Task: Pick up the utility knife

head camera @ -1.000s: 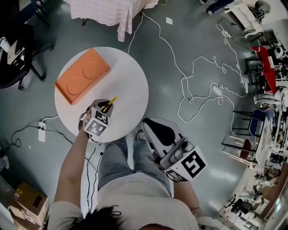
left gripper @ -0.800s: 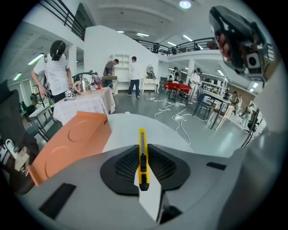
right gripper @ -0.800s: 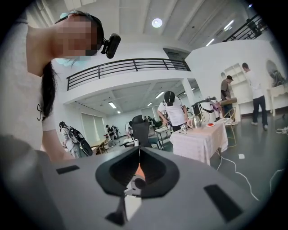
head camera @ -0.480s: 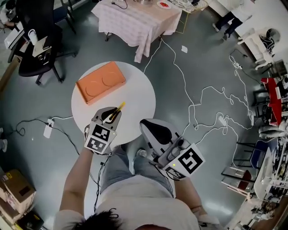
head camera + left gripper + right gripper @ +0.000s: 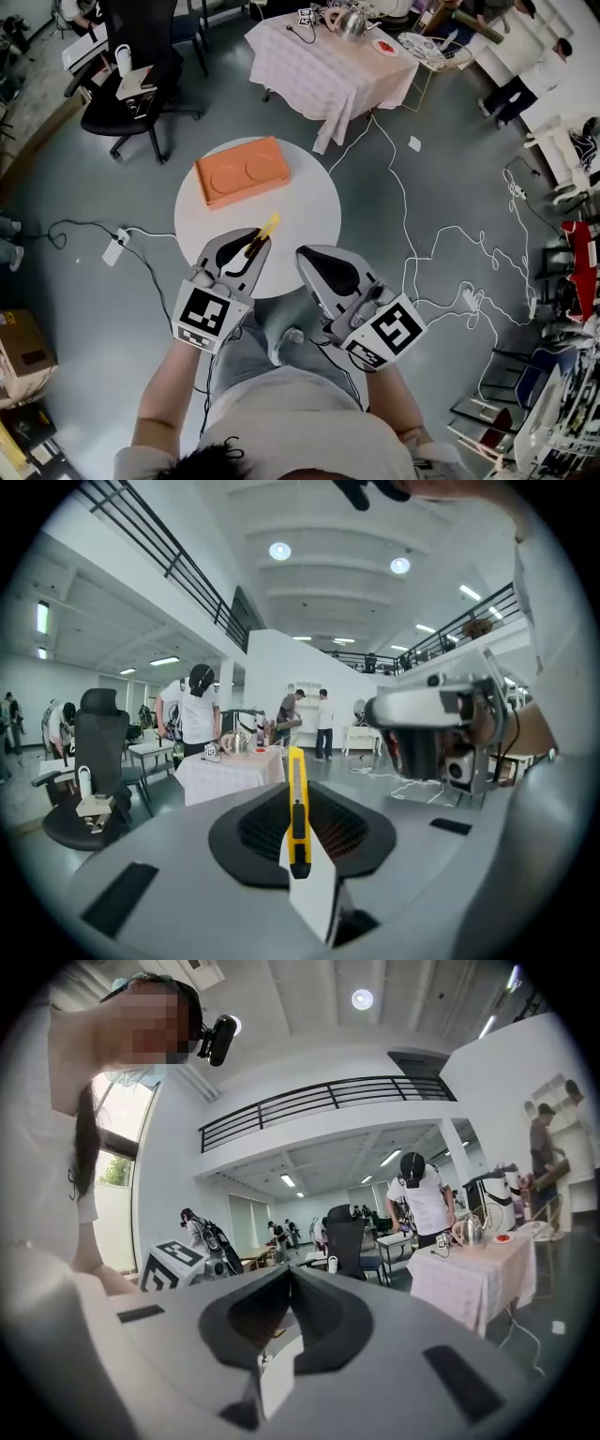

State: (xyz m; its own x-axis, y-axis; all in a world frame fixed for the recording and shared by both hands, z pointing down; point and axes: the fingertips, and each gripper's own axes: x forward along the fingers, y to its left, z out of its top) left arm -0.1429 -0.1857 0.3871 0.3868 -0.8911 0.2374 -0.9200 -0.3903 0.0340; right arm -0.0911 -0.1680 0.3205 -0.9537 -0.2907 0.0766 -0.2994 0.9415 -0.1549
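On the round white tabletop [image 5: 305,202] below me lies an orange tray [image 5: 242,172], at the far left part, well apart from both claws. Beyond it stand a table with a pale cloth [image 5: 328,70] and a black office chair [image 5: 141,80]. White cables [image 5: 412,253] run over the grey floor at the right. I see the left claw [image 5: 246,246] clenched on the utility knife [image 5: 268,226]. Its jaws press the yellow body from both sides, and the front end sticks out past the jaw tips, over the near edge of the tabletop. The right claw [image 5: 317,262] is just beside it, with jaws pressed together and nothing between them.
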